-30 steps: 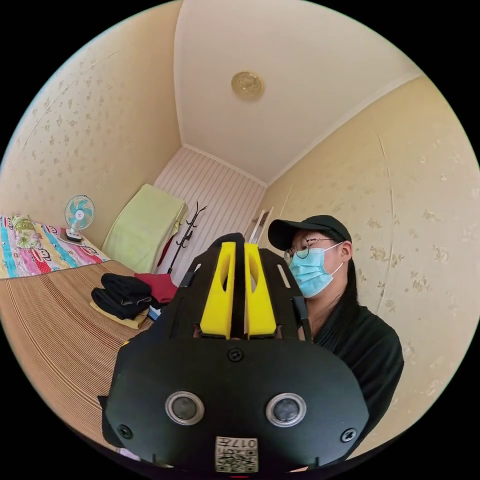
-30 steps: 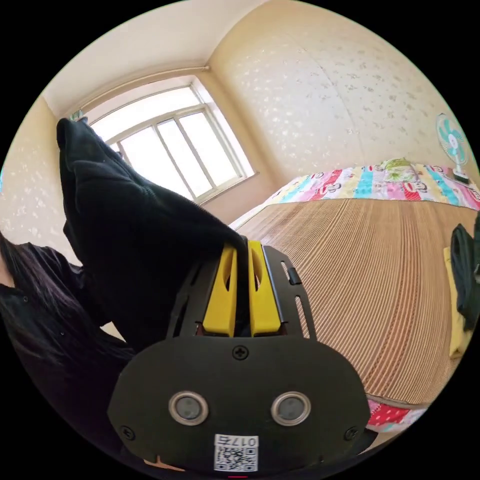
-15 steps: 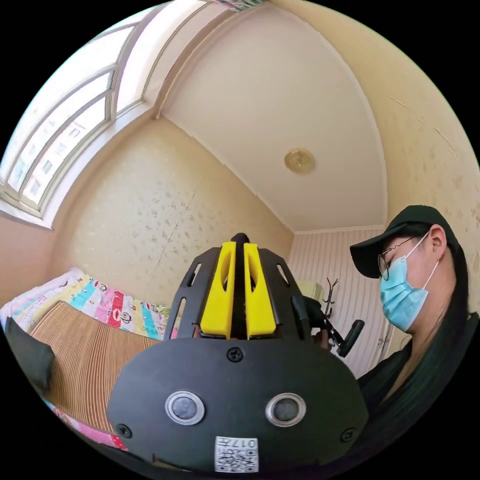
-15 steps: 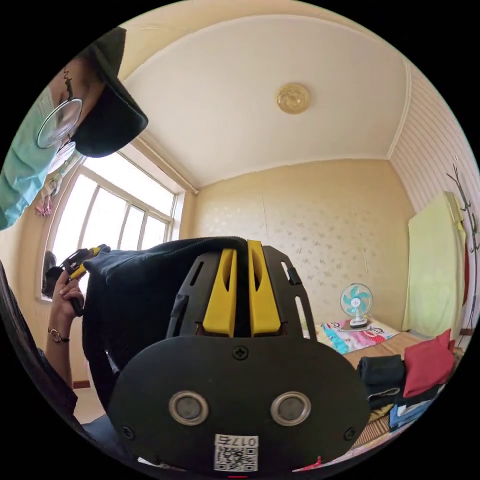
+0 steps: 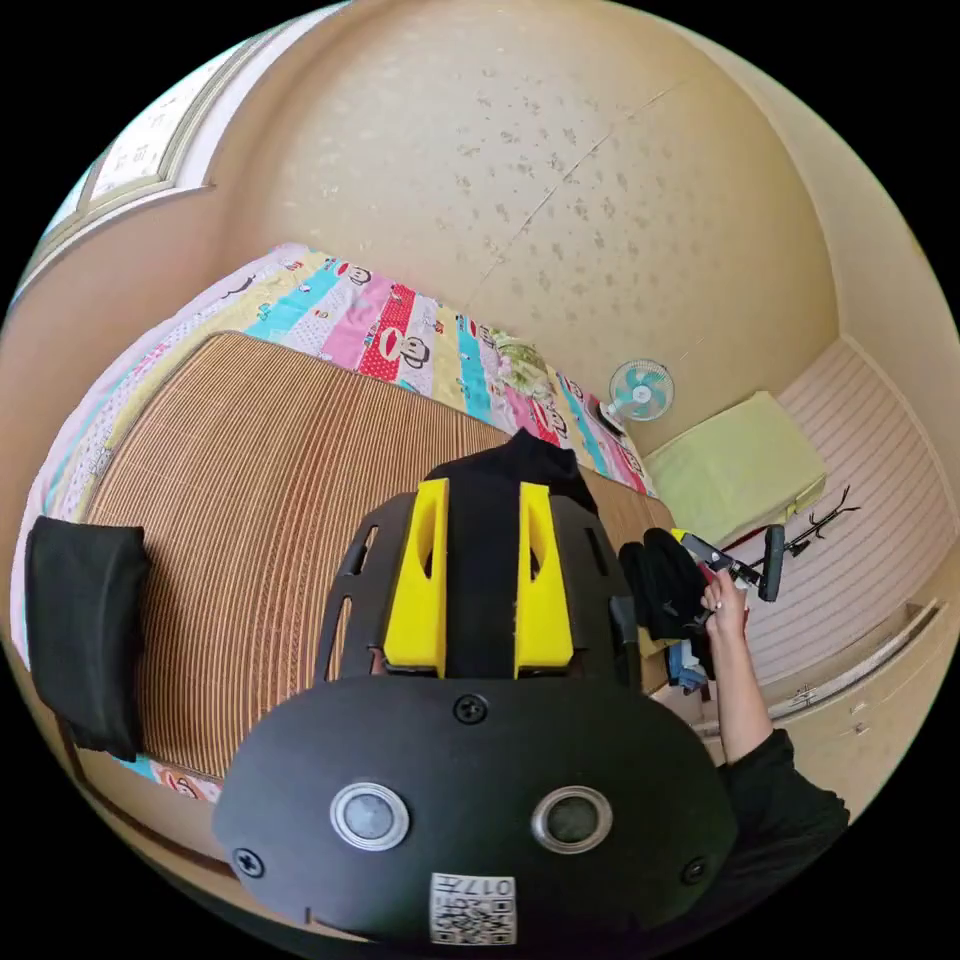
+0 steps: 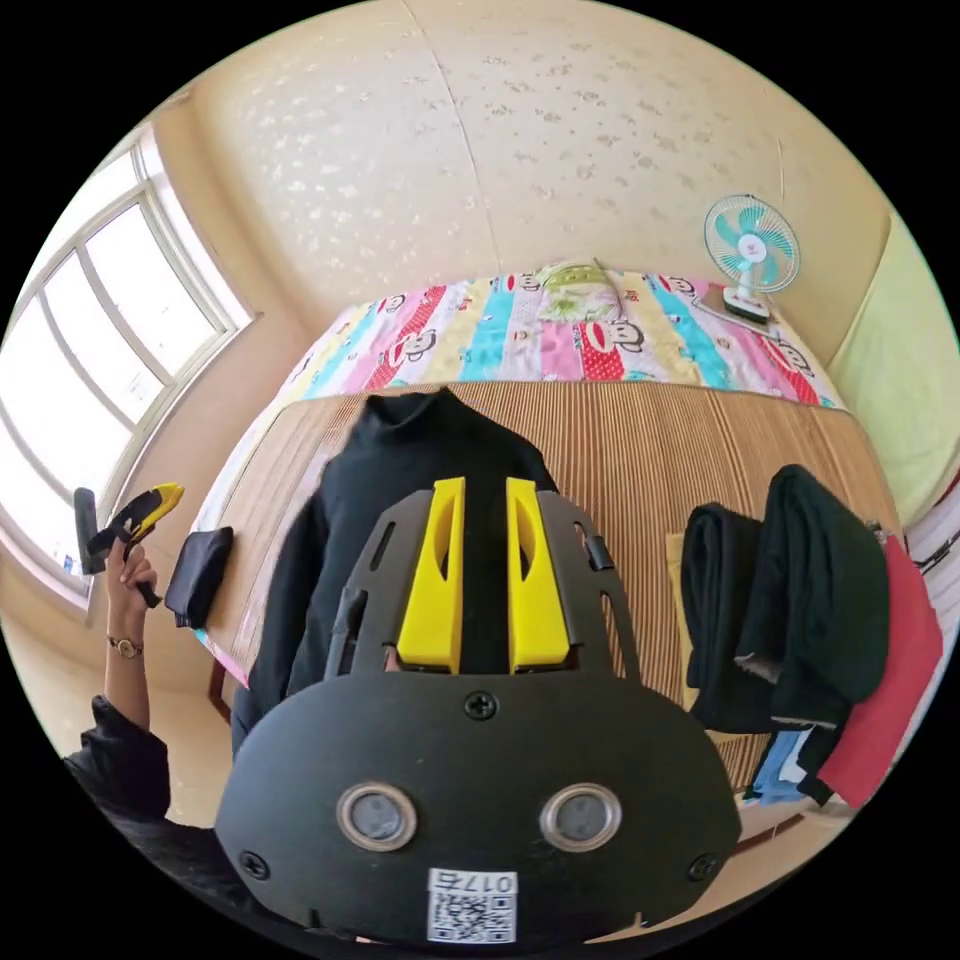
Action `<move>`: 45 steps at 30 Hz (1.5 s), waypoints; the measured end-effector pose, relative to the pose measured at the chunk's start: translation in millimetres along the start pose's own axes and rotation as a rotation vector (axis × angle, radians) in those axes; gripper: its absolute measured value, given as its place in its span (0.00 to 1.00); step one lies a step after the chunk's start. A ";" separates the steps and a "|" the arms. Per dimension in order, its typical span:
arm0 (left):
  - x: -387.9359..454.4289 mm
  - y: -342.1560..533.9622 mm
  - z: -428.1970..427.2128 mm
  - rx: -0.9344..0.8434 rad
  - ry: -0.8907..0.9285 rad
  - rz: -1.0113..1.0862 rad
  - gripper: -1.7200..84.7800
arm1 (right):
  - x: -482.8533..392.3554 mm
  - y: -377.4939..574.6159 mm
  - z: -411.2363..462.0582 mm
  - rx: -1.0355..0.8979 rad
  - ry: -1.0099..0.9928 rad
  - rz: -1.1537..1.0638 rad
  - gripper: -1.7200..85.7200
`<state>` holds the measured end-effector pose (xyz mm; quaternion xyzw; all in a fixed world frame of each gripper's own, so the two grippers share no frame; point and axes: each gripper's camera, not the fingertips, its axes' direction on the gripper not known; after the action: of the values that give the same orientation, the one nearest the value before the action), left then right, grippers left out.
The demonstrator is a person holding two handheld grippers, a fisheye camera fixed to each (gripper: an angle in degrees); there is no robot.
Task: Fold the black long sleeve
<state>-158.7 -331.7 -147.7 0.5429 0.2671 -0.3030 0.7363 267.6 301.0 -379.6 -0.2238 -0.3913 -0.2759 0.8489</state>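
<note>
Now released above the mat [image 6: 640, 440] rather than pinched shut: both grippers [image 5: 480, 585] [image 6: 485, 580] parted, black long sleeve [image 6: 420, 500] spread mid-frame beyond the jaws, ready for folding.

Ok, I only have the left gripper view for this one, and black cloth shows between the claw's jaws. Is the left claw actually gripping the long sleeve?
Observer: It doesn't look so. The right gripper view has the left claw out near the window, apart from the black long sleeve, with no cloth hanging from it.
Reviewer: Where's the garment, then?
Observer: Spread over the near part of the woven mat, in front of the right claw, whose jaws stand apart.
Reviewer: And the pile by the other hand?
Observer: Dark folded clothes with a red piece beside them.
</note>
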 end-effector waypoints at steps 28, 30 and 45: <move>-111.1 178.3 -9.4 -0.395 0.085 0.131 0.21 | 79.0 241.3 -106.3 -0.079 -0.063 0.382 0.13; -96.9 195.5 4.2 -0.446 0.079 0.178 0.22 | 90.5 238.7 -116.5 -0.080 -0.062 0.420 0.15; -153.7 154.8 -192.8 -0.291 0.816 -0.135 0.02 | 120.5 200.8 -191.9 -0.250 -0.543 0.336 0.06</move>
<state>-160.6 -87.2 10.4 0.4901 0.6107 -0.0704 0.6180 565.9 301.4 -431.5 -0.4530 -0.5238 -0.1084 0.7132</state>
